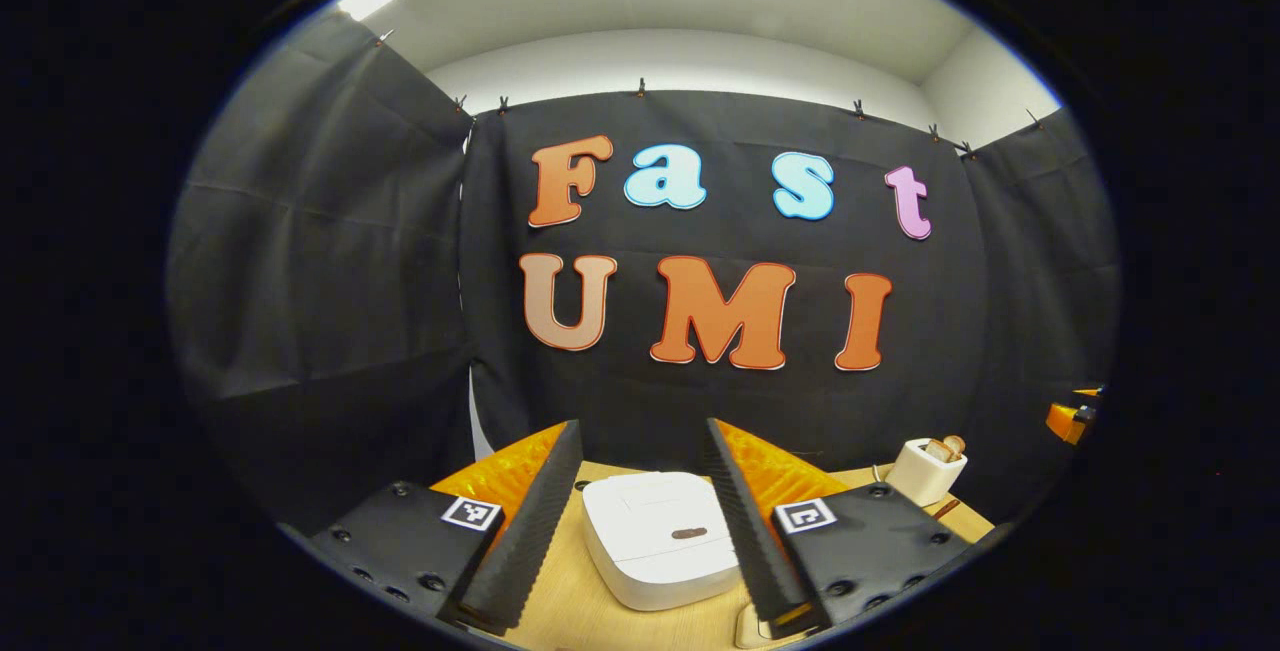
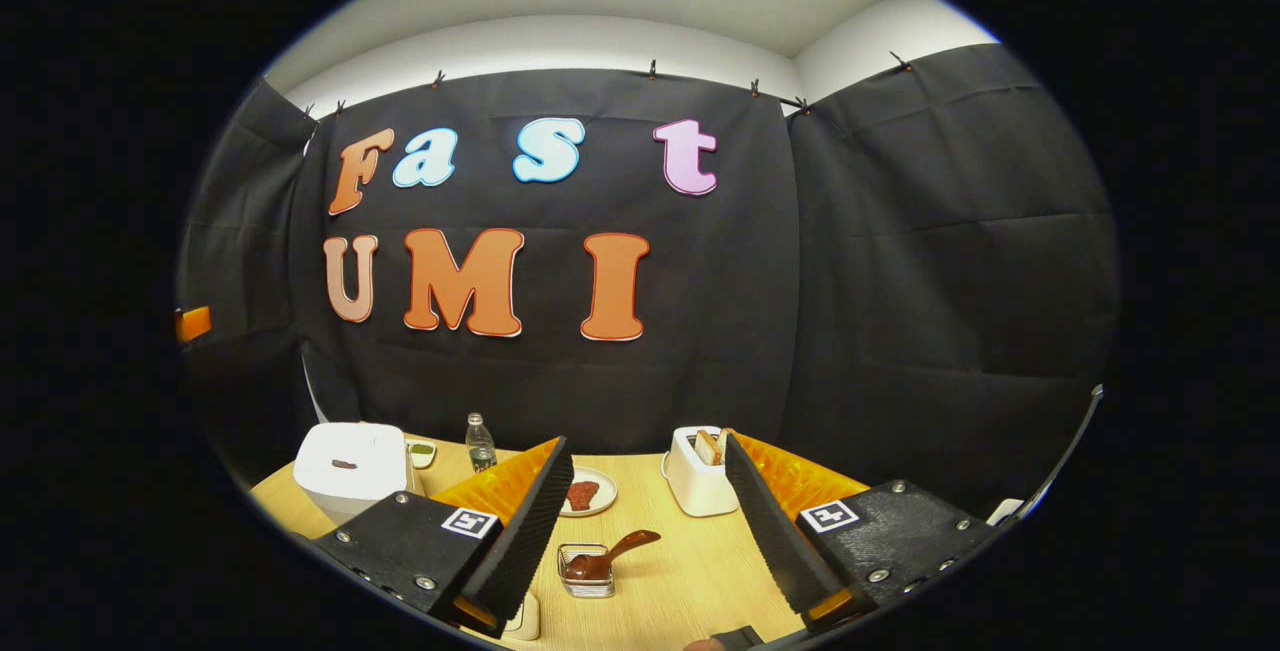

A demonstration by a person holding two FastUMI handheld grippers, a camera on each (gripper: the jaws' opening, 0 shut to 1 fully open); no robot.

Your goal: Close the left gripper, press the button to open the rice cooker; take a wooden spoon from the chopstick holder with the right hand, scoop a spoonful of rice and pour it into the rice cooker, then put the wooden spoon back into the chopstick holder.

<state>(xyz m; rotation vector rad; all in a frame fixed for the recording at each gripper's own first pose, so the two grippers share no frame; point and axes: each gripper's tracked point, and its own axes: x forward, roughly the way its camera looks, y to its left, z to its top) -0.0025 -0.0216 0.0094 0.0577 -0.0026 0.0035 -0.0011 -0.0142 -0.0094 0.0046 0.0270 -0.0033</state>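
Left tool (image 1: 640, 521) hides rice cooker (image 1: 655, 541) edges

the left gripper view looks from just above the table (image 1: 560, 601) toward the back wall, close over the rice cooker (image 1: 660, 536). the right gripper view faces the same wall from farther right and back, with the cooker (image 2: 350, 471) off at its left. both share the cooker, the toaster (image 2: 700, 471) and the table.

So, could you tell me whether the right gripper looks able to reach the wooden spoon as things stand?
Probably yes: the right gripper is open, the wooden spoon lies straight ahead between its fingers, nothing between.
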